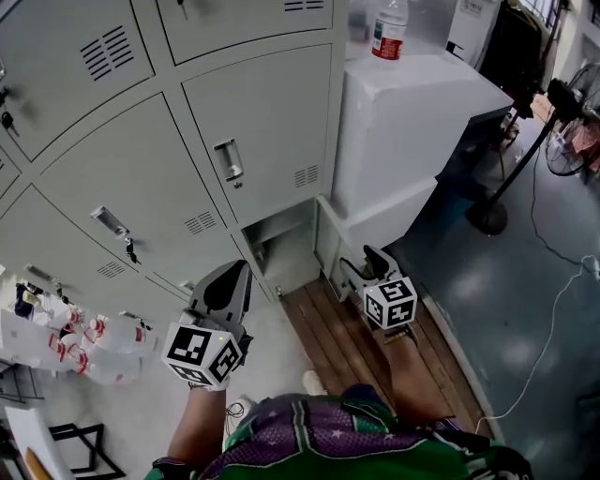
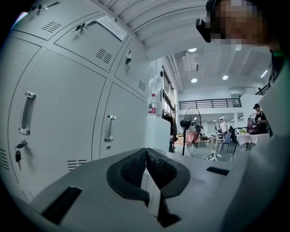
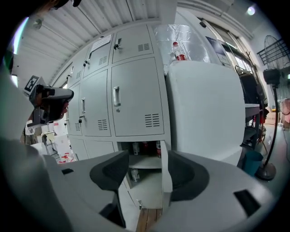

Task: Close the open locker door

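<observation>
The open locker [image 1: 284, 251] is the bottom compartment of the grey locker bank, and its door [image 1: 330, 246] is swung out to the right. My right gripper [image 1: 367, 265] hangs just in front of that door with its jaws open. In the right gripper view the door's edge [image 3: 166, 170] and the compartment [image 3: 142, 181] show between the open jaws of my right gripper [image 3: 146, 164], with nothing touching the pads. Several bottles [image 3: 146, 148] stand on the shelf inside. My left gripper [image 1: 236, 272] is shut and empty, left of the opening; its tips [image 2: 146, 154] meet.
A white cabinet [image 1: 412, 131] stands right beside the open door, with a water bottle [image 1: 387, 28] on top. Wooden boards [image 1: 347, 347] lie on the floor in front of the locker. A fan stand [image 1: 487, 216] and a cable are at the right. Boxes sit at the lower left.
</observation>
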{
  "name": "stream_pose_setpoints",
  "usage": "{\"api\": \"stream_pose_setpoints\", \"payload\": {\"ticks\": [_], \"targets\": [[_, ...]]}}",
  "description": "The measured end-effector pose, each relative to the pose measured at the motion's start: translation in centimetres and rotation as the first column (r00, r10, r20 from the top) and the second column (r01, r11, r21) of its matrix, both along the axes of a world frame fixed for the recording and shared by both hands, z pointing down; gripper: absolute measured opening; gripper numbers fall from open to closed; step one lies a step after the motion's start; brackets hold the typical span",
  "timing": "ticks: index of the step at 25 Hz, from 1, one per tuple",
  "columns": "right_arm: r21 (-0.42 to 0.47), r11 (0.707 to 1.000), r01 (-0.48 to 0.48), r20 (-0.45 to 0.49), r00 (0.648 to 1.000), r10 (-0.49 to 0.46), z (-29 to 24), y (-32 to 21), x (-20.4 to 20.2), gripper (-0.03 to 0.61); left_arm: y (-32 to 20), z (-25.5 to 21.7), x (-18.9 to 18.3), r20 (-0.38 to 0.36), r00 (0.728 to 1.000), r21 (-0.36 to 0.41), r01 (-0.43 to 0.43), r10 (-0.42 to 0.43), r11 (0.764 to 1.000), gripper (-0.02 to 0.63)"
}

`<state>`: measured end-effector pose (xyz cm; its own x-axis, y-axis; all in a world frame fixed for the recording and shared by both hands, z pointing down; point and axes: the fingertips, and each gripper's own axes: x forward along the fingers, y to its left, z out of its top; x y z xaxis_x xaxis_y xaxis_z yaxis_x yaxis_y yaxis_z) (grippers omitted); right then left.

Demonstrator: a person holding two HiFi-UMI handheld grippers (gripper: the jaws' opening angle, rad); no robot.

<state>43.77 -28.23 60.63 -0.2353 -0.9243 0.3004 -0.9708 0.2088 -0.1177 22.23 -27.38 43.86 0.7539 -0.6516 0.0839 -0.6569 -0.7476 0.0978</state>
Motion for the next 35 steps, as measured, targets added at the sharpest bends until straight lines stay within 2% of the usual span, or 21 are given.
{"api": "stream_pose_setpoints", "payload": {"ticks": [9,20,21,24,25,35], "targets": [[-0.073,0.997,-0.021,0.05,0.998,0.025,4.3,-0.2,1.7,0.255,0.1,0.5,1.2,0.034,0.999,-0.018,0.008,-0.008,1.0,0.023],[-0.12,0.993,-0.017,0.006,1.0,0.018,7.0,-1.0,2.4,0.246,-0.1,1.4,0.9,0.046,0.998,-0.027,0.033,-0.031,0.999,0.021],[-0.12,0.993,-0.02,-0.001,1.0,0.021,7.0,-1.0,2.5,0.234,0.0,1.3,1.0,0.046,0.998,-0.025,0.032,-0.031,0.999,0.023],[-0.116,0.993,-0.034,-0.023,0.999,0.031,7.1,-0.9,2.8,0.115,0.0,1.2,1.0,0.048,0.998,-0.025,0.037,-0.036,0.999,0.021],[-0.115,0.993,-0.034,-0.025,0.999,0.031,7.0,-0.9,2.8,0.094,0.1,1.1,1.0,0.05,0.998,-0.025,0.039,-0.038,0.999,0.023],[-0.125,0.992,0.008,-0.029,1.0,-0.011,7.0,-0.9,1.6,0.113,0.4,1.2,0.4,0.04,0.997,-0.03,0.065,-0.064,0.997,0.022]]}}
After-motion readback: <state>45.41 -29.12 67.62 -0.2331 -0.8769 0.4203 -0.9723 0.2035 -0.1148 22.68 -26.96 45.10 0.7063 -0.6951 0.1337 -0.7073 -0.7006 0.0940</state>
